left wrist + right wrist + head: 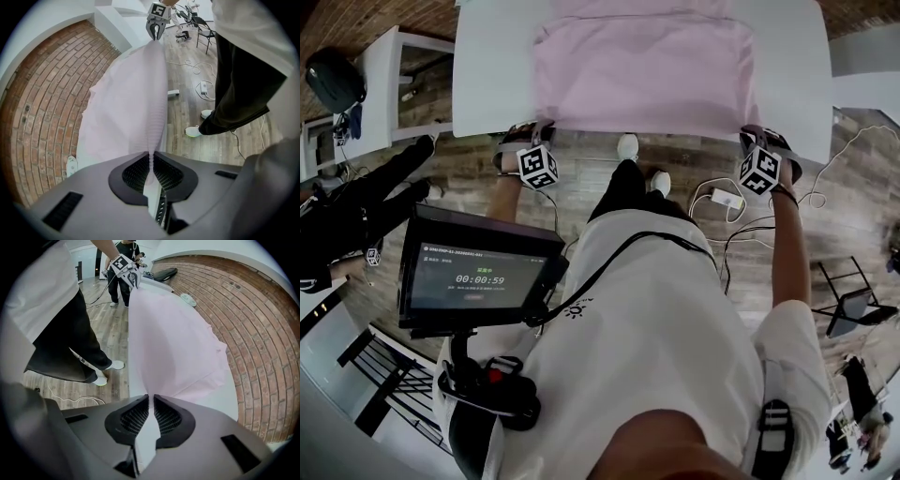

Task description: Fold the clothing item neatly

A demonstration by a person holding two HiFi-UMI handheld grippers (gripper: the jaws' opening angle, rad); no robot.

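A pale pink garment point(642, 70) lies spread flat on the white table point(487, 84). My left gripper point(528, 141) is at the garment's near left corner and my right gripper point(761, 141) at its near right corner, both at the table's front edge. In the left gripper view the left gripper point(151, 161) is shut on a pinched fold of the pink cloth point(126, 108), which stretches taut to the right gripper point(157, 29). In the right gripper view the right gripper point(151, 401) is shut on the hem point(173, 338), with the left gripper point(130, 277) at the far end.
A brick wall point(253, 333) runs behind the table. A small white object point(189, 299) sits on the far table edge. A screen with a timer point(478, 272) hangs at my chest. Cables and a power adapter point(727, 199) lie on the wood floor. A person in black point(356, 206) is at the left.
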